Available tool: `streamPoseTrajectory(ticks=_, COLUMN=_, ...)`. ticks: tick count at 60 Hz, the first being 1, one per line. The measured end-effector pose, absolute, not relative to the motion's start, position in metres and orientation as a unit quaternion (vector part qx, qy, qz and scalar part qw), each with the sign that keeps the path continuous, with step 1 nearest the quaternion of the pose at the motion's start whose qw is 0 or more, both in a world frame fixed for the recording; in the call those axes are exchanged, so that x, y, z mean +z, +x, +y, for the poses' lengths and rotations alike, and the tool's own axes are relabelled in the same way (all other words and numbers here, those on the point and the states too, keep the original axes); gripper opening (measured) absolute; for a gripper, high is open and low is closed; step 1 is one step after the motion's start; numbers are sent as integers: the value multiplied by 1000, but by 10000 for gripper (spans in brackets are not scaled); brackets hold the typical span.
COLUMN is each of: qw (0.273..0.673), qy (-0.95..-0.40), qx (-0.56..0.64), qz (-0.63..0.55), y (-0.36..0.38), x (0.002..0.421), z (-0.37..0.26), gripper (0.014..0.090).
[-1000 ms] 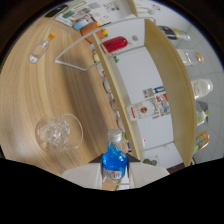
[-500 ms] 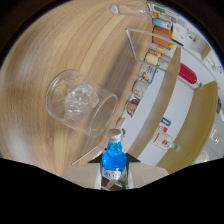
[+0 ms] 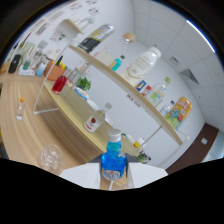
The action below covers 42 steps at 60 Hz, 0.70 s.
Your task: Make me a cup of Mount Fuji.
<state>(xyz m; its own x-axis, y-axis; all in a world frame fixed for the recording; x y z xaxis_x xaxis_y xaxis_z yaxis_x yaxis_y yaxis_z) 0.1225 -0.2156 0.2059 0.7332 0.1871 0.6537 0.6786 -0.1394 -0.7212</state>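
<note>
One blue bottle (image 3: 113, 159) sits pinched between the two fingers of the gripper (image 3: 113, 175), its long axis running straight ahead along them and its pale cap pointing forward (away from the jaws). Beyond and to the left of the fingers a clear glass (image 3: 50, 156) rests on the wooden counter (image 3: 25, 135). Farther ahead, wall shelves (image 3: 120, 82) carry assorted bottles and jars.

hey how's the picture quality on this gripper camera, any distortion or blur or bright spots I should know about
Gripper view: heavy fisheye, so the shelves bow into curves and a black ring frames everything; distant shelf items are soft, labels unreadable; a bright light strip shows on the ceiling; the blue bottle held between the gripper fingers is the clearest thing, and the glass on the table looks hazy.
</note>
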Motion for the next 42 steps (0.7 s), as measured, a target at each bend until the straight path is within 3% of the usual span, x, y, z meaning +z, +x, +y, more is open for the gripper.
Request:
streamPoseTrajectory(ticks=8, qw=596, qy=-779, qx=-113, qz=-157, y=172, x=184, z=-225, gripper=362)
streamPoseTrajectory(ticks=20, qw=541, qy=-840, qx=-42, qz=-7, y=248, x=95, z=-225, gripper=360)
streamPoseTrajectory(ticks=29, qw=499, qy=-866, qx=-23, qz=23, y=271, x=46, z=-224, gripper=360)
streamPoseTrajectory(ticks=42, qw=472, qy=-882, qx=-6, qz=13, y=271, x=21, z=-216, gripper=361)
